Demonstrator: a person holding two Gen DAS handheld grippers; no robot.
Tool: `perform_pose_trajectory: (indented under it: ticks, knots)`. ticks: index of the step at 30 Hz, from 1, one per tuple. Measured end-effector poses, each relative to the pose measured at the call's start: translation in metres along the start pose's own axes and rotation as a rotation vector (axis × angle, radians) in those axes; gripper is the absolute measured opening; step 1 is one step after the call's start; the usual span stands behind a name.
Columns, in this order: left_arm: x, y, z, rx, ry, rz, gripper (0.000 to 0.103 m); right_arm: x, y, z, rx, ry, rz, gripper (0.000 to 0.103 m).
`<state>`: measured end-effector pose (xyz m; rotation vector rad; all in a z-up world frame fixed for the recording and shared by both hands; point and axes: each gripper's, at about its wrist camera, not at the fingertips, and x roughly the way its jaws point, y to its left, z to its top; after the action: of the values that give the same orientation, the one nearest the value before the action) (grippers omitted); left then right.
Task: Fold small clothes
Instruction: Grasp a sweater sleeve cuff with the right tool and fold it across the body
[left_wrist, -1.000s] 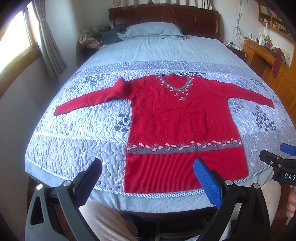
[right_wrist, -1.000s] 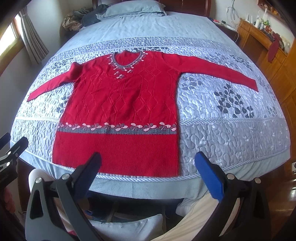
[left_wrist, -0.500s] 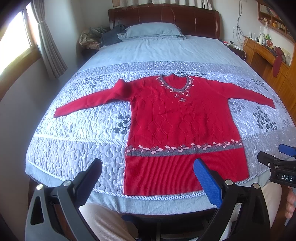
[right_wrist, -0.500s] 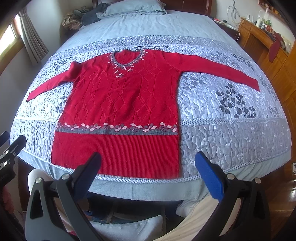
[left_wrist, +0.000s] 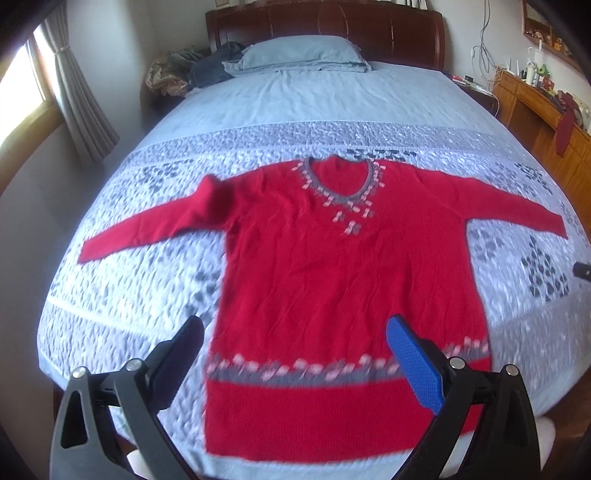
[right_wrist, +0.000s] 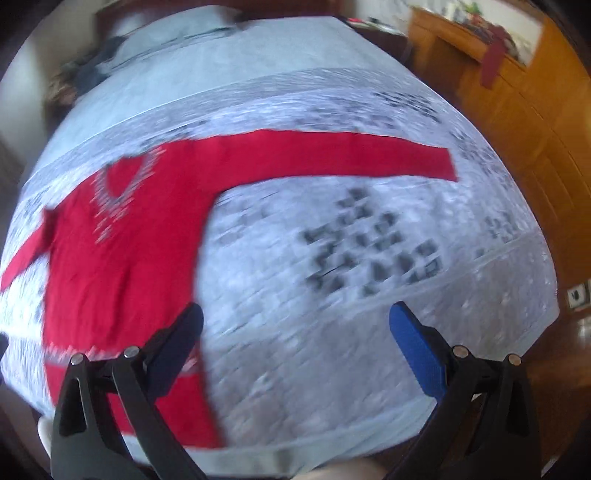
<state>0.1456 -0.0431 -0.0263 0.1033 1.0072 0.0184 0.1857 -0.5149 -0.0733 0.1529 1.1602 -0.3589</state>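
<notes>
Red knit fills my left view: the sweater (left_wrist: 343, 280) lies flat on the bed (left_wrist: 317, 99), front up, neck toward the headboard (left_wrist: 325, 33), both sleeves spread out to the sides. At far left I see a window (left_wrist: 18, 88) with a grey curtain (left_wrist: 79, 99). Next comes the left sleeve (left_wrist: 147, 229), slanting down toward the quilt's left edge. My left claw (left_wrist: 295, 350) hangs over the hem end of the sweater, its jaws spread wide and holding nothing; the dark finger (left_wrist: 177, 365) sits over the quilt (left_wrist: 122, 295) just beside the sweater's left edge, the blue finger (left_wrist: 413, 365) over the grey and pink band (left_wrist: 332, 369) near the hem. A blue pillow (left_wrist: 299, 55) rests by the headboard. The right sleeve (left_wrist: 517, 206) reaches toward the wooden dresser (left_wrist: 546, 122) at far right.

My right view is blurred. The sweater (right_wrist: 122, 254) sits in the left half there, its right sleeve (right_wrist: 332, 155) running across the quilt (right_wrist: 332, 295). My right claw (right_wrist: 295, 332) is also spread wide and empty; its dark finger (right_wrist: 173, 350) is over the sweater's right edge near the hem, its blue finger (right_wrist: 417, 354) over bare quilt. The dresser (right_wrist: 517, 110) is at the right. I cannot tell whether either claw touches the fabric.
</notes>
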Motion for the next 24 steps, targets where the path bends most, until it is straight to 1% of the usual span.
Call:
perform_pose_trajectory:
  ticks: [2, 5, 7, 9, 10, 12, 13, 15, 16, 17, 18, 19, 20, 21, 22, 23, 24]
  knots:
    - [0.018, -0.019, 0.022, -0.009, -0.001, -0.011, 0.099, 0.034, -0.050, 0.043, 0.062, 0.019, -0.053, 0.100]
    - [0.039, -0.041, 0.045, -0.021, 0.000, -0.016, 0.099, 0.086, -0.123, 0.092, 0.169, 0.078, -0.083, 0.099]
    - [0.053, -0.055, 0.055, -0.029, 0.005, -0.024, 0.099, 0.112, -0.153, 0.111, 0.219, 0.106, -0.062, 0.099]
    - [0.070, -0.068, 0.063, -0.031, 0.017, -0.034, 0.099, 0.143, -0.184, 0.132, 0.257, 0.134, -0.071, 0.099]
    - [0.075, -0.071, 0.066, -0.030, 0.023, -0.034, 0.099, 0.152, -0.190, 0.135, 0.270, 0.143, -0.063, 0.099]
    - [0.092, -0.081, 0.069, -0.023, 0.038, -0.031, 0.099, 0.176, -0.205, 0.144, 0.299, 0.168, -0.010, 0.099]
    - [0.097, -0.084, 0.069, -0.019, 0.043, -0.026, 0.099, 0.186, -0.208, 0.147, 0.302, 0.182, -0.007, 0.098]
    - [0.108, -0.088, 0.068, -0.009, 0.051, -0.013, 0.099, 0.201, -0.215, 0.150, 0.311, 0.195, -0.007, 0.091]
    - [0.113, -0.089, 0.067, -0.005, 0.057, -0.007, 0.099, 0.208, -0.219, 0.151, 0.333, 0.210, 0.010, 0.080]
    - [0.118, -0.090, 0.066, 0.000, 0.063, 0.000, 0.099, 0.213, -0.224, 0.151, 0.359, 0.211, 0.026, 0.073]
    - [0.122, -0.089, 0.064, 0.003, 0.070, 0.006, 0.099, 0.214, -0.227, 0.151, 0.377, 0.204, 0.040, 0.073]
    - [0.126, -0.088, 0.063, 0.007, 0.078, 0.011, 0.099, 0.214, -0.230, 0.150, 0.394, 0.190, 0.053, 0.068]
    - [0.128, -0.087, 0.061, 0.009, 0.084, 0.012, 0.099, 0.211, -0.232, 0.151, 0.398, 0.173, 0.061, 0.051]
    - [0.130, -0.084, 0.060, 0.010, 0.089, 0.013, 0.099, 0.207, -0.233, 0.152, 0.400, 0.157, 0.083, 0.040]
    - [0.131, -0.080, 0.058, 0.010, 0.089, 0.013, 0.099, 0.203, -0.234, 0.151, 0.415, 0.149, 0.124, 0.017]
    - [0.130, -0.075, 0.056, 0.009, 0.087, 0.017, 0.099, 0.196, -0.236, 0.150, 0.440, 0.127, 0.168, 0.011]
    - [0.130, -0.072, 0.055, 0.008, 0.085, 0.020, 0.099, 0.187, -0.236, 0.150, 0.449, 0.094, 0.182, 0.011]
